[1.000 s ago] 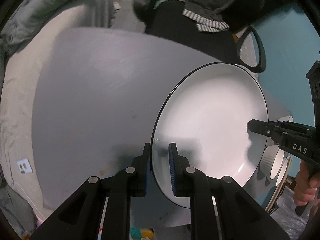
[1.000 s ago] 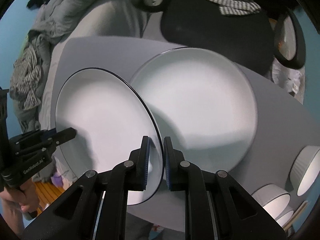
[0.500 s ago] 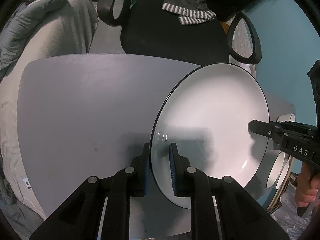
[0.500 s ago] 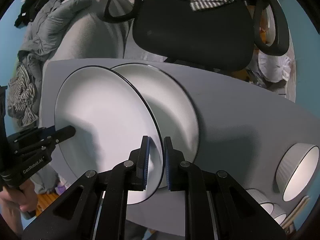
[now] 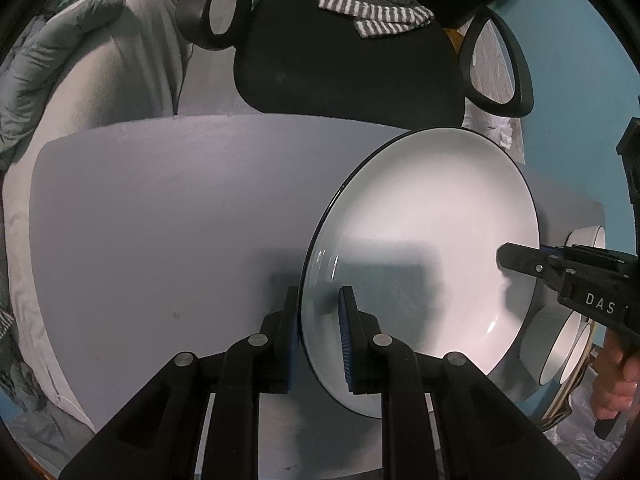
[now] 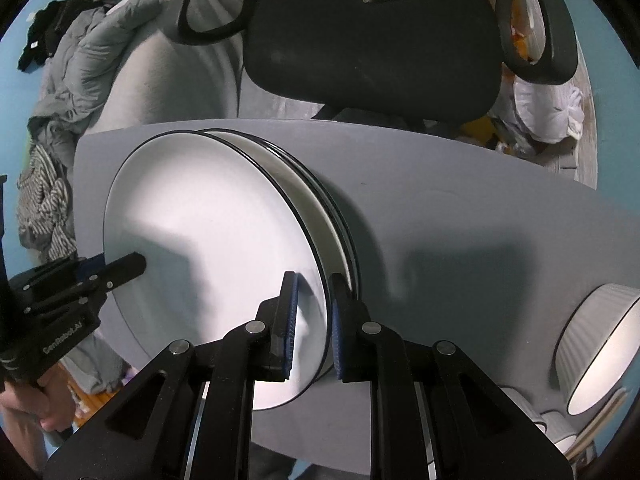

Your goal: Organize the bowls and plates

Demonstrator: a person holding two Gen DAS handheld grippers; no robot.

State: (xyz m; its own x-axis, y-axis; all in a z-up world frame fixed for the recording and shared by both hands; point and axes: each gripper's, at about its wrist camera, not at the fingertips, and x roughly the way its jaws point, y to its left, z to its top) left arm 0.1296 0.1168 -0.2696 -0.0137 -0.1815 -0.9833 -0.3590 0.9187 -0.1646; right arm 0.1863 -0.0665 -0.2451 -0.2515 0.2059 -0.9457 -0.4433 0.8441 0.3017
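Note:
One white plate with a thin black rim (image 5: 420, 240) (image 6: 208, 232) hangs tilted over the grey table, held at opposite edges. My left gripper (image 5: 320, 294) is shut on its left rim. My right gripper (image 6: 313, 280) is shut on its right rim. Each gripper shows in the other's view, the right one (image 5: 508, 256) and the left one (image 6: 136, 265). In the right wrist view a stack of matching plates (image 6: 276, 160) lies on the table just under and behind the held plate, mostly hidden by it.
White ribbed bowls (image 6: 596, 344) (image 5: 560, 348) stand at the table's right end. A black office chair (image 6: 372, 40) (image 5: 348, 60) sits behind the grey table (image 5: 160, 220). Grey bedding and clothes (image 5: 80, 52) lie at the left. A hand (image 5: 612, 384) grips the right tool.
Both grippers carried the plate sideways across the table and slightly down. In the right wrist view the plate on the table slid from beside the held plate to nearly all beneath it.

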